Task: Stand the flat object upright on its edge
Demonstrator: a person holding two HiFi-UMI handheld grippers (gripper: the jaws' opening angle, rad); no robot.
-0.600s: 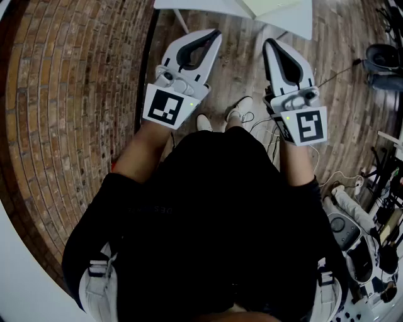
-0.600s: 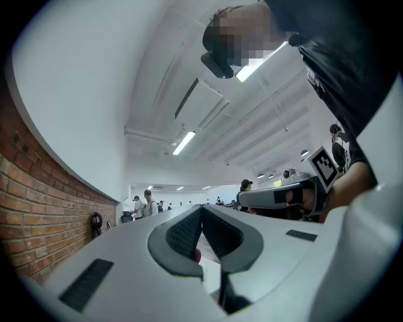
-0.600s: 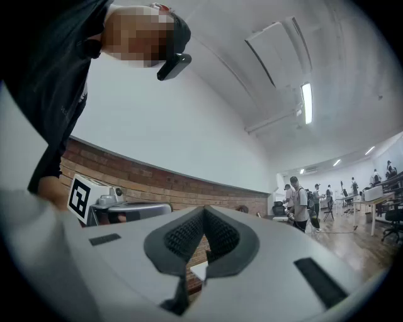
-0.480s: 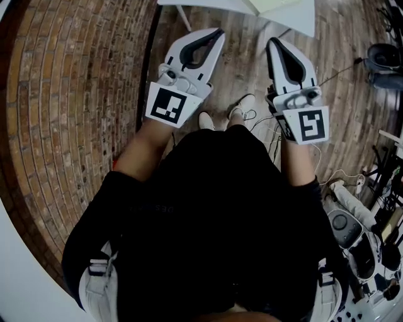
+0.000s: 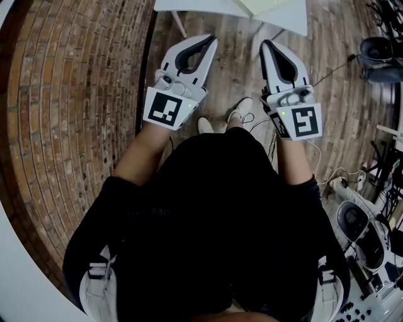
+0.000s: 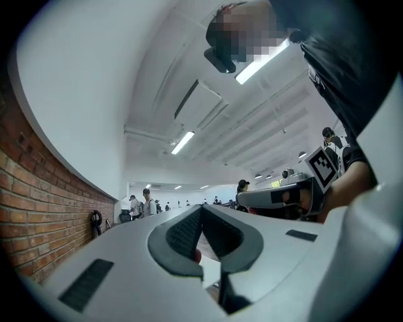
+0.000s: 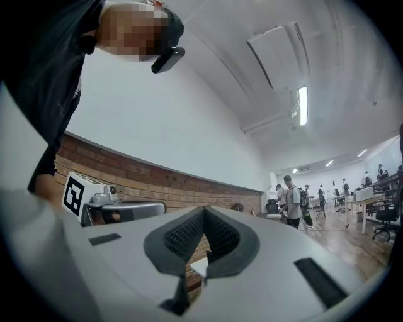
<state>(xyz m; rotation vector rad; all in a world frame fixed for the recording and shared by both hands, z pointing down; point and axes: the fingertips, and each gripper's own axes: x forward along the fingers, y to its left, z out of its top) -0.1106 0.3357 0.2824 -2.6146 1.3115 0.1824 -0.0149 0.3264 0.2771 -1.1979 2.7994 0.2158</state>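
I stand on a wooden floor and hold both grippers out at waist height, pointing forward. The left gripper [image 5: 212,39] is shut with nothing between its jaws, and so is the right gripper [image 5: 267,44]. In the left gripper view the jaws [image 6: 201,208] meet at the tip, with the right gripper [image 6: 277,196] beside them. The right gripper view shows its own jaws [image 7: 204,210] closed, with the left gripper [image 7: 119,210] alongside. A white table [image 5: 208,6] shows at the top edge of the head view, ahead of both grippers. A pale flat thing [image 5: 267,5] lies on it, mostly cut off.
A curved brick wall [image 5: 63,126] runs along my left. Cables and equipment [image 5: 365,233] crowd the floor at the right, with a dark object [image 5: 381,56] further up. My shoes [image 5: 236,110] are below the grippers. Several people [image 7: 293,198] stand far off in the hall.
Both grippers have drifted a little up and left in the head view. Their jaws stay shut and empty.
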